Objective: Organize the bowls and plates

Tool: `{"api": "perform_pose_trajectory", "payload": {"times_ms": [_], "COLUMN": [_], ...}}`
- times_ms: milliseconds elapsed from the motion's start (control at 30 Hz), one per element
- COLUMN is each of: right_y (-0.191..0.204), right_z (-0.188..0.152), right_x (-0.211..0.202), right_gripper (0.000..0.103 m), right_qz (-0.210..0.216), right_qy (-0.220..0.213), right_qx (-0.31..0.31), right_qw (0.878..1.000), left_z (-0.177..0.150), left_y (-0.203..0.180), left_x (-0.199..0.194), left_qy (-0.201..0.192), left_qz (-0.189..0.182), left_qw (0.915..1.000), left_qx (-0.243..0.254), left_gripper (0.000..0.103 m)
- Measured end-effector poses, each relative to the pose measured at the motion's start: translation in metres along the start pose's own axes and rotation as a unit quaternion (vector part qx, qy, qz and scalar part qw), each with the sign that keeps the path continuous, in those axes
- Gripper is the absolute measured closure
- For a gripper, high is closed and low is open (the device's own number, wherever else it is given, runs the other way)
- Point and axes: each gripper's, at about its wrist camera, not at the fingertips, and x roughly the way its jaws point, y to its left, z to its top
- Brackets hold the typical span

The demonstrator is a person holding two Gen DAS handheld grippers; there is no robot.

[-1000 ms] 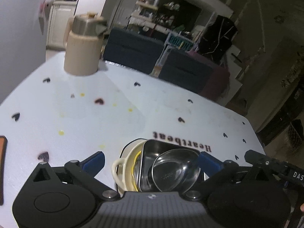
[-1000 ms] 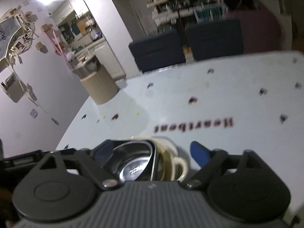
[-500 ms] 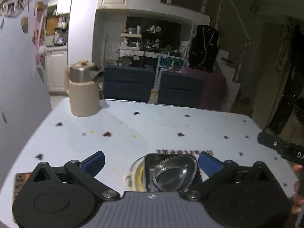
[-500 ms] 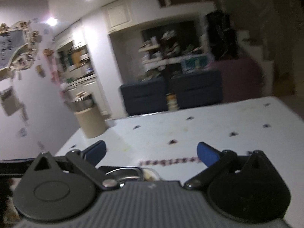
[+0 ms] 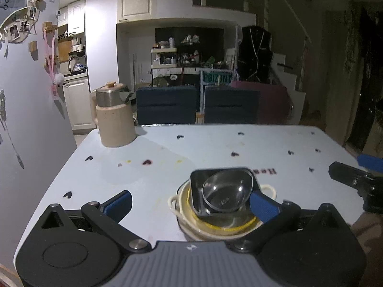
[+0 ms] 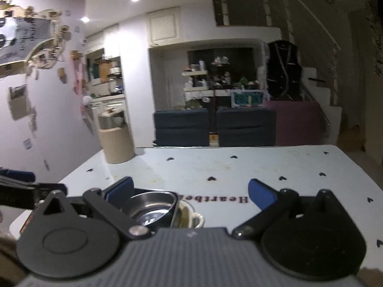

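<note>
Dishes sit nested in one stack near the front edge of the pale blue table (image 5: 215, 148): a round steel bowl (image 5: 226, 195) lies inside a square steel dish (image 5: 198, 191), and that dish rests tilted in a cream bowl (image 5: 191, 224) with small loop handles and a yellow rim line. Printed black hearts dot the tabletop, and the word "Heartbeat" reads upside down just beyond the stack.

The left gripper (image 5: 191, 202) hangs released, its blue-padded fingers spread wide; the right pad overlaps the near right edge of the stack in the left wrist view, but contact cannot be told. The right gripper (image 6: 190, 191) is also spread wide and holds nothing, with the stack low between its left finger and the camera housing.

A beige kettle (image 5: 116, 117) with a steel lid stands at the far left corner of the table. Two dark blue chairs (image 5: 167, 105) stand beyond the far edge.
</note>
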Motion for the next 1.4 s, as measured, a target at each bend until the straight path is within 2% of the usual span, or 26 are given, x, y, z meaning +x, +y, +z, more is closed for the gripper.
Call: {"api": "perform_pose_trajectory", "payload": {"times_ms": [167, 300, 433, 700, 967, 1400], "right_y": [0.009, 0.010, 0.007, 0.000, -0.003, -0.001], "right_z": [-0.013, -0.021, -0.027, -0.033, -0.037, -0.038], "right_x": [-0.006, -0.008, -0.006, -0.005, -0.009, -0.008], "right_gripper": [0.000, 0.000, 0.000, 0.000, 0.000, 0.000], "right_qz": [-0.030, -0.037, -0.057, -0.066, -0.069, -0.065], "right_qy": [0.004, 0.024, 0.035, 0.057, 0.059, 0.061], "right_qx": [-0.033, -0.029, -0.023, -0.008, -0.006, -0.009], "right_qw": [0.999, 0.999, 0.997, 0.996, 0.996, 0.996], "left_z": [-0.013, -0.023, -0.031, -0.037, -0.037, -0.038], "left_y": [0.000, -0.005, -0.005, 0.001, -0.006, -0.002], "left_x": [-0.002, -0.004, -0.006, -0.006, -0.001, -0.001], "left_qy": [0.008, 0.004, 0.000, -0.003, 0.002, 0.007], "left_qz": [0.009, 0.025, 0.011, 0.008, 0.017, 0.021], "left_qw": [0.9999, 0.9994, 0.9997, 1.0000, 0.9997, 0.9997], "left_qx": [0.002, 0.022, 0.021, -0.002, 0.019, 0.012], "left_gripper": [0.000, 0.000, 0.000, 0.000, 0.000, 0.000]}}
